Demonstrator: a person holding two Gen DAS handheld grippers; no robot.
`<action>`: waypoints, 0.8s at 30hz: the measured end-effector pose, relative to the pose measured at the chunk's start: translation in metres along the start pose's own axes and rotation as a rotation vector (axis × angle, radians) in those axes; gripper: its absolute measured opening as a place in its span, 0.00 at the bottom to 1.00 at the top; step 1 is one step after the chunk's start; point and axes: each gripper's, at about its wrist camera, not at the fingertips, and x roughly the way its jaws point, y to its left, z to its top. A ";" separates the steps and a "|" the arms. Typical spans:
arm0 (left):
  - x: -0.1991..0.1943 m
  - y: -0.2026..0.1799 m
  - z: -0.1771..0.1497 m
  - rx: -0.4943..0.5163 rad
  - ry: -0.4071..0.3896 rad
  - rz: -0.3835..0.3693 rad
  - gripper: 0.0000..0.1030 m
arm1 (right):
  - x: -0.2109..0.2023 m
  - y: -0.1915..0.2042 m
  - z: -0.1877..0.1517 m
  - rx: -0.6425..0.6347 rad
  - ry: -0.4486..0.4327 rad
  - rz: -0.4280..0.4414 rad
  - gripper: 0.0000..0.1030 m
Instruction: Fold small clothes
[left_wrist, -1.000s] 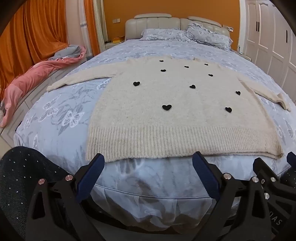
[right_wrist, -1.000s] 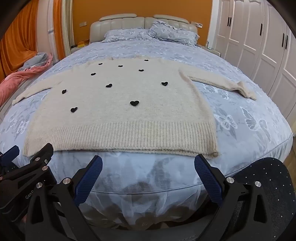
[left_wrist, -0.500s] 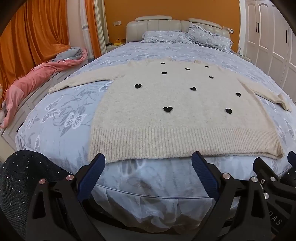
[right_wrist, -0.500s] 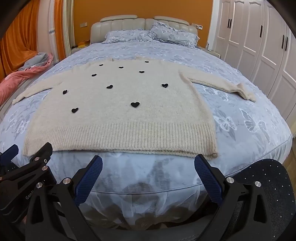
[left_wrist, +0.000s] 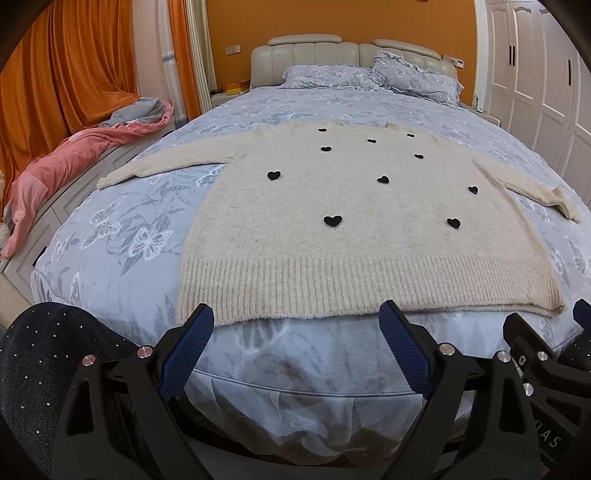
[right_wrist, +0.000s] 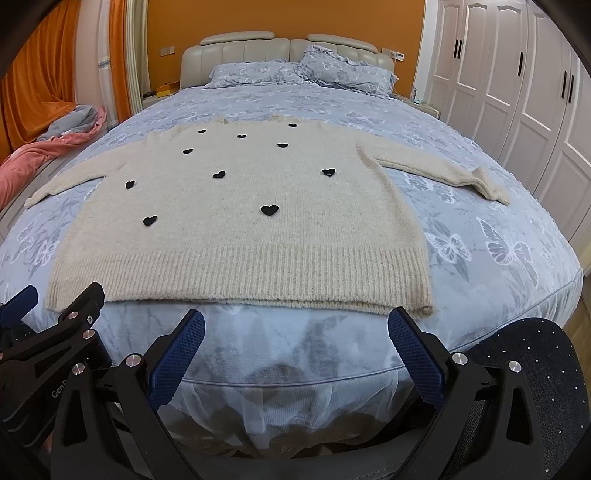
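Observation:
A cream knitted sweater (left_wrist: 354, 229) with small black hearts lies flat on the bed, front up, both sleeves spread out sideways, ribbed hem toward me. It also shows in the right wrist view (right_wrist: 251, 229). My left gripper (left_wrist: 295, 317) is open and empty, just short of the hem's left part. My right gripper (right_wrist: 295, 321) is open and empty, just short of the hem's right part. Neither touches the sweater.
The bed (left_wrist: 122, 243) has a blue butterfly cover, with pillows (left_wrist: 369, 75) at the headboard. A pink and grey blanket (left_wrist: 81, 147) lies on a bench at the left. White wardrobe doors (right_wrist: 517, 85) stand at the right. My dark dotted trousers (left_wrist: 40, 354) show at the lower corners.
Both grippers have lowered slightly, so the sweater sits a little lower in the views. The sweater has not moved and both grippers stay open.

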 end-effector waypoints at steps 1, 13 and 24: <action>-0.001 0.000 0.000 0.000 0.000 0.000 0.86 | 0.000 0.000 0.000 0.000 0.000 0.000 0.95; 0.000 0.001 0.000 -0.001 0.001 -0.002 0.86 | 0.001 0.001 -0.001 -0.001 -0.001 -0.001 0.95; 0.001 0.001 0.000 -0.001 0.001 -0.002 0.86 | 0.000 0.001 0.000 -0.002 -0.001 -0.003 0.95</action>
